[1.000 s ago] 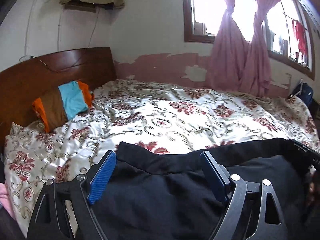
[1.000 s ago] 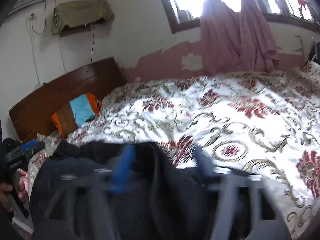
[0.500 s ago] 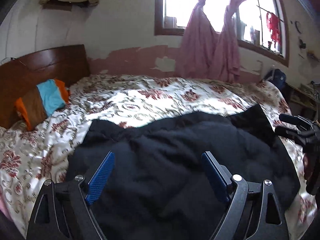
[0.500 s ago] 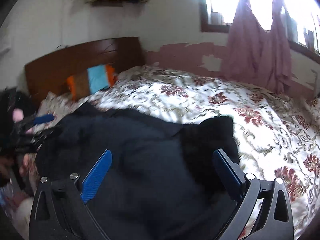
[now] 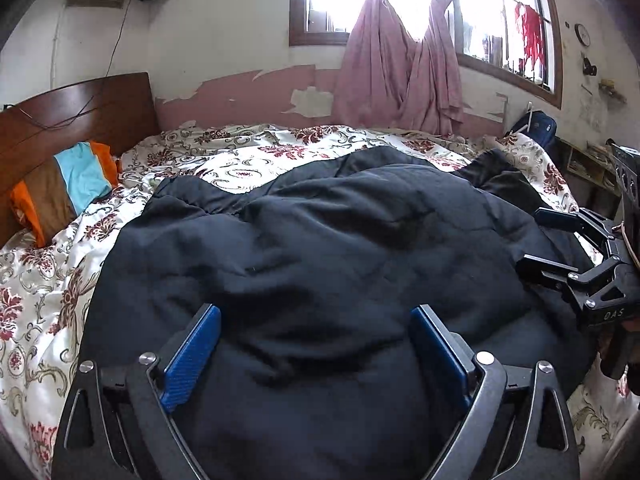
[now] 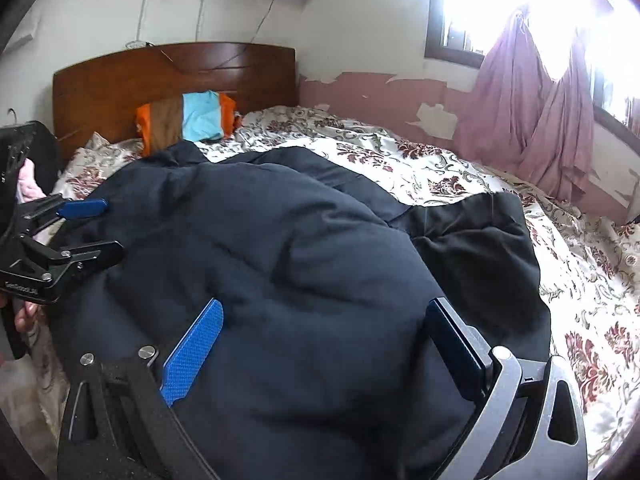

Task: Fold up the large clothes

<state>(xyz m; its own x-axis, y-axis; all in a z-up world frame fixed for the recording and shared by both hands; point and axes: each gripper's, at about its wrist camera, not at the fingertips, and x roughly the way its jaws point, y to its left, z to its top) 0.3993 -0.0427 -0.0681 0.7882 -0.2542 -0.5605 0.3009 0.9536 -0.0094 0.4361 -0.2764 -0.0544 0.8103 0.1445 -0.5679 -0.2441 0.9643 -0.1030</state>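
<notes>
Since a second ago the black padded jacket (image 5: 320, 264) has gone from bunched up close under the cameras to lying spread across the floral bedspread (image 5: 52, 288), and both pairs of tongs have just been opening, with only loose fabric beneath them and nothing pinched. The left tongs (image 5: 316, 352) stand wide over the near hem of the jacket, blue pads clear of the cloth; the right tongs (image 6: 324, 356) are just as wide over the jacket's other near corner. That spacing, one pair at each near end of the jacket, looks like the result of laying it out by two corners so it lands flat, then letting go. The jacket lies on the near part of the bed, puffy and rumpled in the middle, with a sleeve or flap (image 6: 480, 232) sticking out from its far side toward the pink curtains (image 6: 528, 120). Beyond the jacket, against the wooden headboard (image 6: 160, 68), a striped pillow (image 6: 188, 120) rests well apart from it. Judging by this, no fold has been made; the garment likely needs smoothing and its sleeve drawn in first.
</notes>
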